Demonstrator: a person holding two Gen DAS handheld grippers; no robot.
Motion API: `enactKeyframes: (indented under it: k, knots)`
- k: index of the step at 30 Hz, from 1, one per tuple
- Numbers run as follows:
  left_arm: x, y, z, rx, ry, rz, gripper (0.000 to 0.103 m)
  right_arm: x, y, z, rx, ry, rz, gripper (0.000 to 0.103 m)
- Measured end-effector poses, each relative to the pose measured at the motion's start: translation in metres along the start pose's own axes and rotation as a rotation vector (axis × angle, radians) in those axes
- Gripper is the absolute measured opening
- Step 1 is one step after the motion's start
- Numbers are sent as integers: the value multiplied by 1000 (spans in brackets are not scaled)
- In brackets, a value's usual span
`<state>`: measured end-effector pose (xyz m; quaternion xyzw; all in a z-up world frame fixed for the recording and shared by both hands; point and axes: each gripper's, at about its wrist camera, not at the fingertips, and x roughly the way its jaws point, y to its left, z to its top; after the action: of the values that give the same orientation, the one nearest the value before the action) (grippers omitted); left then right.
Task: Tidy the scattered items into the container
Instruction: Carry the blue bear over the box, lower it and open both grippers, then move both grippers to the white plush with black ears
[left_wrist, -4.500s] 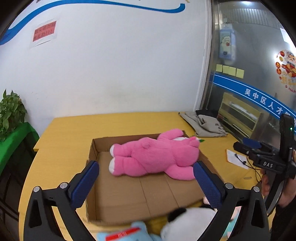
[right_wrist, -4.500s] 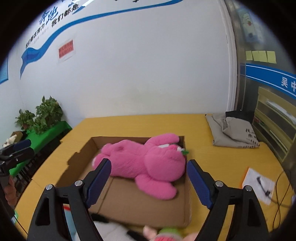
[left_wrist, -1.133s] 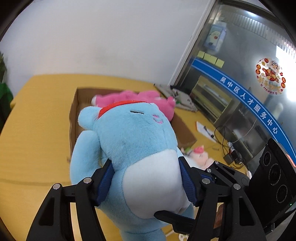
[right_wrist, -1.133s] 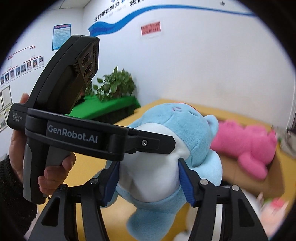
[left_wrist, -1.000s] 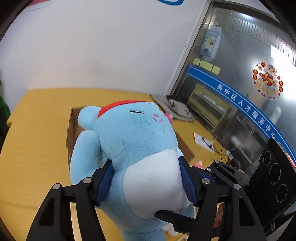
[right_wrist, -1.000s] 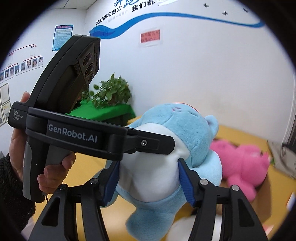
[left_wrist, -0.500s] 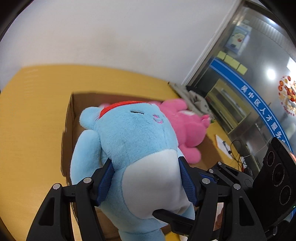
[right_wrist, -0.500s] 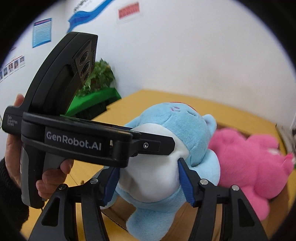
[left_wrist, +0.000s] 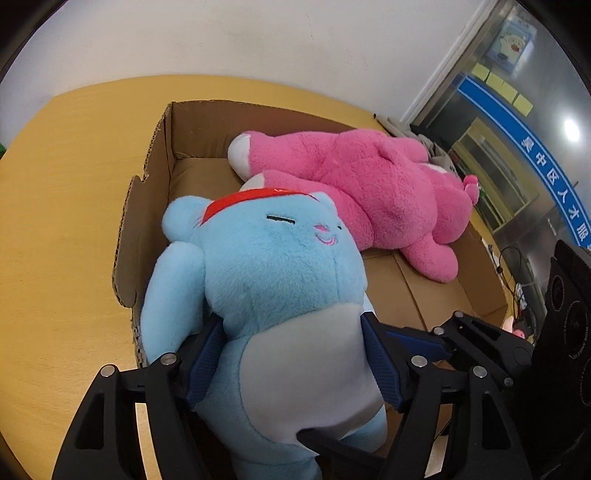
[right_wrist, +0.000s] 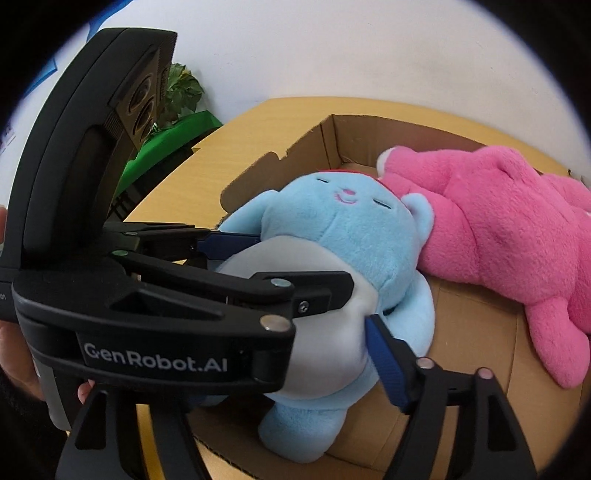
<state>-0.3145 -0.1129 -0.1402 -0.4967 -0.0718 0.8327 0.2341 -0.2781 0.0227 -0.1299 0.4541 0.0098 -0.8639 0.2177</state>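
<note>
A light blue plush toy (left_wrist: 273, 273) with a white belly and red headband lies in the near left part of an open cardboard box (left_wrist: 162, 147), its head against a pink plush bear (left_wrist: 373, 192). My left gripper (left_wrist: 291, 358) is shut on the blue plush's belly. My right gripper (right_wrist: 314, 354) grips the same belly from the other side; its left finger is hidden behind the left tool. The blue plush (right_wrist: 347, 254), pink bear (right_wrist: 506, 218) and box (right_wrist: 332, 144) also show in the right wrist view.
The box sits on a yellow table (left_wrist: 66, 177). A green-covered stand with a plant (right_wrist: 181, 92) is left of the table. Grey cloth (left_wrist: 432, 144) and cables (left_wrist: 517, 266) lie beyond the box to the right, near a glass partition.
Both grippers have lowered the blue plush from above the table down into the box beside the pink bear. Both remain closed on it.
</note>
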Motion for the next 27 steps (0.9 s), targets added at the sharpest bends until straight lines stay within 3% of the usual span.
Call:
enactKeyframes:
  k: [4, 8, 13, 19, 23, 27]
  knots:
    - [-26, 3, -5, -62, -51, -23, 80, -32, 4, -8, -6, -62, -20, 79]
    - [-85, 4, -22, -123, -207, -74, 99, -93, 6, -17, -14, -176, 0, 82]
    - [-148, -31, -62, -81, -350, -4, 103, -147, 4, -44, -17, -260, -68, 84]
    - [-178, -94, -109, -14, -409, 68, 103, -179, -16, -80, 105, -280, -55, 85]
    - [-177, -127, -135, -8, -411, 71, 103, -188, -32, -102, 191, -268, -16, 85]
    - [-167, -148, -153, -12, -391, 67, 103, -197, -43, -120, 279, -226, 79, 85]
